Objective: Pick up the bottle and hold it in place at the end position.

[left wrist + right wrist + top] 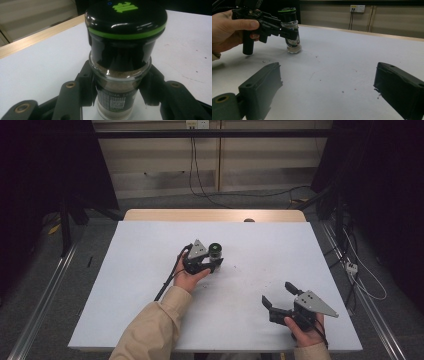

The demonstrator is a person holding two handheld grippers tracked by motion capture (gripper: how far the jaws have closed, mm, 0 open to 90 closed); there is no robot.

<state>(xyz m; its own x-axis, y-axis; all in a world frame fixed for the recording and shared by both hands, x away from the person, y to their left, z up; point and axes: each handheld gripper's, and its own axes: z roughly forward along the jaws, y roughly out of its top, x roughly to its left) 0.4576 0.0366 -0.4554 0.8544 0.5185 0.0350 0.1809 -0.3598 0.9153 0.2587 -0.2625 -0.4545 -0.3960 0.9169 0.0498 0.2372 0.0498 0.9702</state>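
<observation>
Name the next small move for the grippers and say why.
Probably bring the right gripper to the jar's black lid. The left gripper already clamps the glass jar upright on the table, while the right one rests open and apart.

The spice jar (117,82) carries a white label (113,98) on its glass body. Legible print: "204A", followed by a digit "1"; the rest is cut off. Below it sits a QR code. The black lid (126,16) bears a bright green logo mark, not readable as letters.
</observation>
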